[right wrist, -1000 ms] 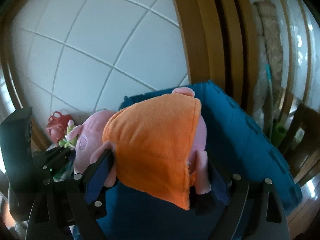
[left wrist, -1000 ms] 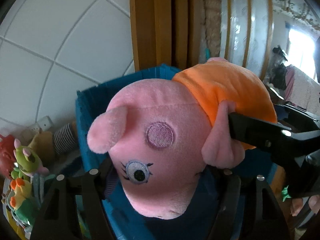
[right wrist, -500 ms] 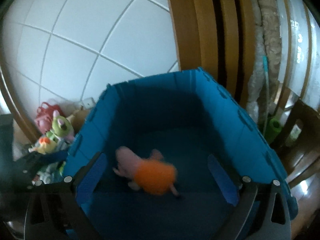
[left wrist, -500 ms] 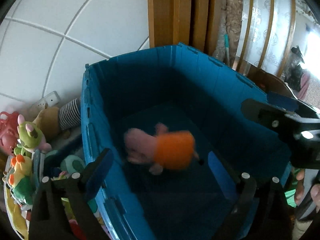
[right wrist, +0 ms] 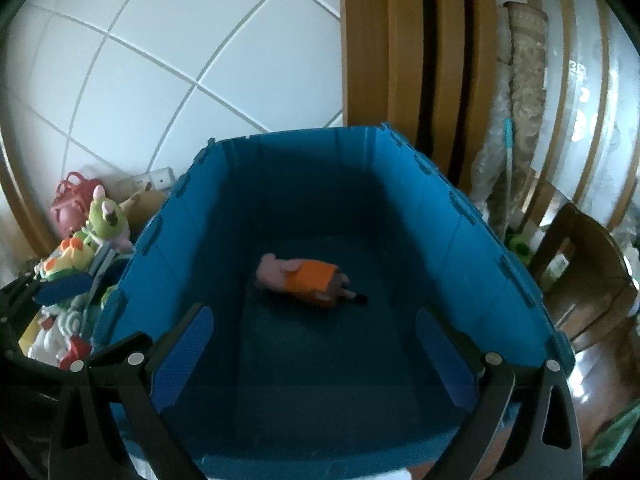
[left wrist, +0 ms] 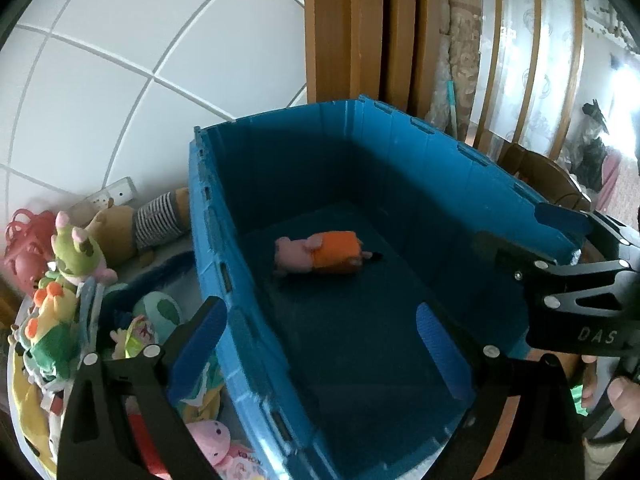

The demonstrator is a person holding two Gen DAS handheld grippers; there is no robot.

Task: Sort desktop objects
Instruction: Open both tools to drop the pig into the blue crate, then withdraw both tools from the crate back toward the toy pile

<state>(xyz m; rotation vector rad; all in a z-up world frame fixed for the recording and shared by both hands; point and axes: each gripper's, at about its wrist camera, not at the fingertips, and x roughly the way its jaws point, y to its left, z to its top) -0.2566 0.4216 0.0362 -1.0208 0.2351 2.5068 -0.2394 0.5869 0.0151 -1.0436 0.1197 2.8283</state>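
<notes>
A pink plush pig in an orange dress [left wrist: 318, 257] [right wrist: 302, 276] lies on its side on the floor of a deep blue bin [left wrist: 208, 216] [right wrist: 460, 216]. My left gripper [left wrist: 322, 330] hangs open above the bin's near left rim, nothing between its blue pads. My right gripper [right wrist: 314, 334] is open too, over the bin's near end, well above the pig. In the left wrist view the right gripper's black body [left wrist: 576, 296] shows at the right edge, with a hand [left wrist: 624, 396] below it.
Several plush toys [left wrist: 60, 280] [right wrist: 92, 232] are heaped left of the bin, with another pink one [left wrist: 210, 442] near the front. A white tiled wall [left wrist: 120, 60] with a socket stands behind. Wooden door frames [right wrist: 384, 40] and a wooden chair [right wrist: 580, 272] are to the right.
Both grippers held the pig above the bin a second ago. Both opened, and the pig dropped to the bin floor, where it now lies still.
</notes>
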